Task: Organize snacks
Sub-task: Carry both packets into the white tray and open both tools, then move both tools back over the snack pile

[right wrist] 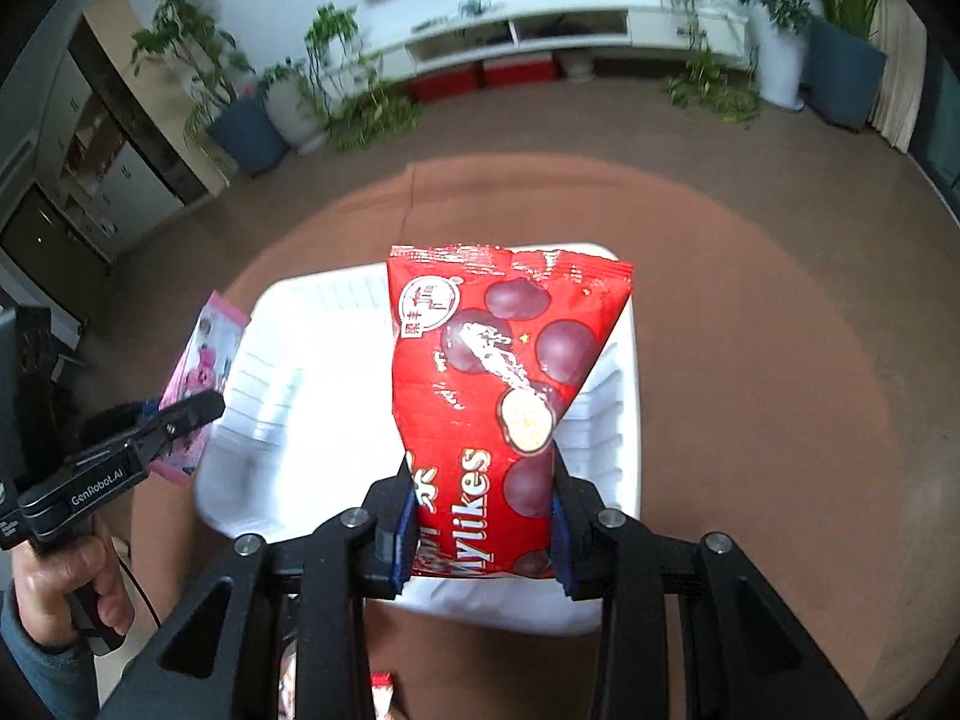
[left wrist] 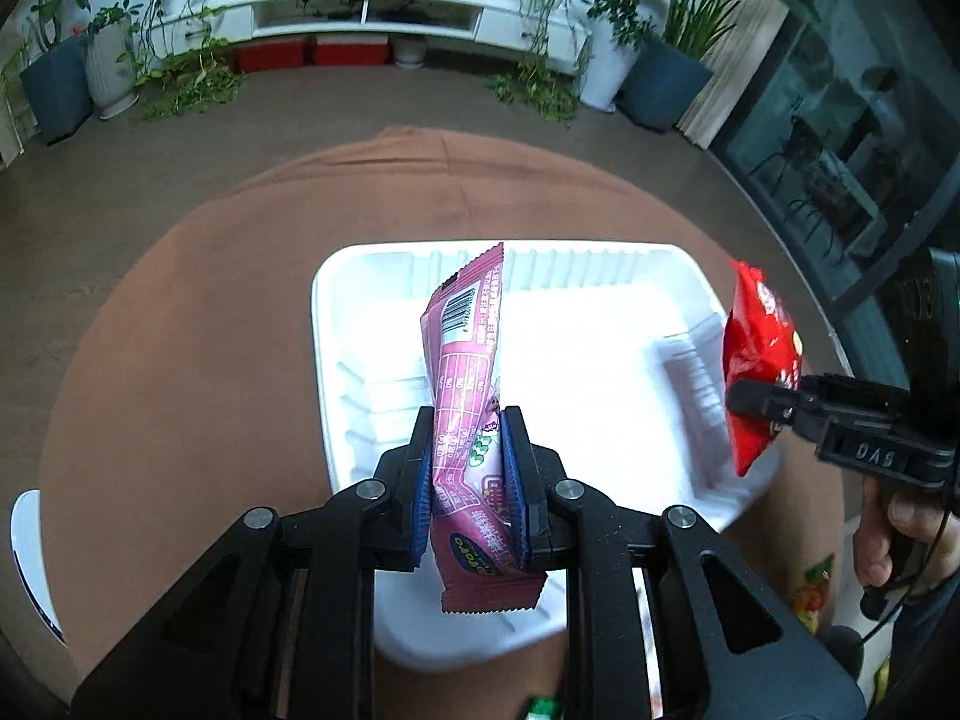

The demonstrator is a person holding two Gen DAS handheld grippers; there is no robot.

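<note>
My left gripper (left wrist: 467,420) is shut on a long pink snack wrapper (left wrist: 465,372), which stands upright over the white ribbed tray (left wrist: 336,324). My right gripper (right wrist: 480,468) is shut on a red Mylikes chocolate-ball bag (right wrist: 498,348), held above the same white tray (right wrist: 312,360). In the left wrist view the right gripper (left wrist: 744,399) with the red bag (left wrist: 759,354) hangs at the tray's right edge. In the right wrist view the left gripper (right wrist: 204,405) with the pink wrapper (right wrist: 207,360) is at the tray's left edge. The tray looks empty where it shows.
The tray sits on a round brown table (left wrist: 180,330). Small snack packs (left wrist: 810,594) lie at the table's near right edge. A white chair edge (left wrist: 27,546) is at the left. Potted plants (left wrist: 666,78) and a white TV cabinet (left wrist: 366,12) stand beyond the floor.
</note>
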